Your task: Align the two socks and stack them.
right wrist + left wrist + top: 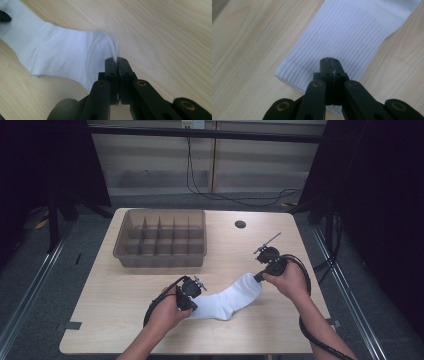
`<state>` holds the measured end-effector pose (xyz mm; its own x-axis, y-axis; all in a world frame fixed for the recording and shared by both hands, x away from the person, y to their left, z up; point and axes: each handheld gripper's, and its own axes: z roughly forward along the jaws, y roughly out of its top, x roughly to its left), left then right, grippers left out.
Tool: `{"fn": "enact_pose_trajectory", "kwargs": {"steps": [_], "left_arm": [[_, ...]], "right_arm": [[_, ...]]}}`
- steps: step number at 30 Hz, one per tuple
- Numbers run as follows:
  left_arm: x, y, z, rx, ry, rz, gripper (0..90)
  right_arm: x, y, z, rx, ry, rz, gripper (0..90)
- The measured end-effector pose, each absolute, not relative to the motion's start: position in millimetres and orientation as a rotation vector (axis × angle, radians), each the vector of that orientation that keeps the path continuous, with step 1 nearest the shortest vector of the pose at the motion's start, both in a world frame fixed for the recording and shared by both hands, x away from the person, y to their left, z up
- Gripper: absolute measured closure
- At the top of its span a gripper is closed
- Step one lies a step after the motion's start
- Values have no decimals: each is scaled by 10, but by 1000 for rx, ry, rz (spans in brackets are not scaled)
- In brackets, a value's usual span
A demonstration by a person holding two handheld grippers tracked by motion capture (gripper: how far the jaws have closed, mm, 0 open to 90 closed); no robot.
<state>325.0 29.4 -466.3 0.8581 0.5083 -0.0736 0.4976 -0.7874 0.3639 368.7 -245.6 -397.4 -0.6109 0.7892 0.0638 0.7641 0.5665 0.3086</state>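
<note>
1. the left gripper (329, 60), a black two-jaw tool held in the person's left hand (162, 312), has its jaws pressed fully together on the ribbed cuff end of a white cotton sock (352, 35); in the left gripper view a thin edge of knit shows pinched between the 2 black jaws.
2. the right gripper (116, 59), the same kind of black tool in the person's right hand (290, 282), has its jaws closed tight on the toe end of the sock; in the right gripper view a small fold of smooth white fabric rises between the jaw tips.
3. in the high view the left gripper (192, 301) sits at the sock's near left end and the right gripper (258, 278) at its far right end, with the sock (227, 300) stretched in a bent line between the 2.
4. the cuff part lies flat on the table, while the toe part looks slightly raised at the right jaws; whether it fully clears the wood i cannot tell.
5. a black cable (152, 307) loops from the left gripper beside the left wrist, and another black cable (306, 280) curves from the right gripper around the right forearm.
6. the sock lies on the near half of a light wooden table (105, 290) with rounded corners.
7. a grey-brown translucent plastic organiser bin (162, 240) with rows of small compartments stands on the far left part of the table, well apart from the sock.
8. a small dark round hole (240, 224) is in the tabletop to the right of the bin.
</note>
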Motion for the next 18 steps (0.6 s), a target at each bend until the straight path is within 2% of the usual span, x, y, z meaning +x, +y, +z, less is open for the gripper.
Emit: {"fn": "enact_pose_trajectory", "kwargs": {"steps": [18], "left_arm": [[3252, 264, -4673, 2629, 751, 65, 900]], "right_arm": [[3641, -2170, -3865, 1265, 2775, 474, 884]]}}
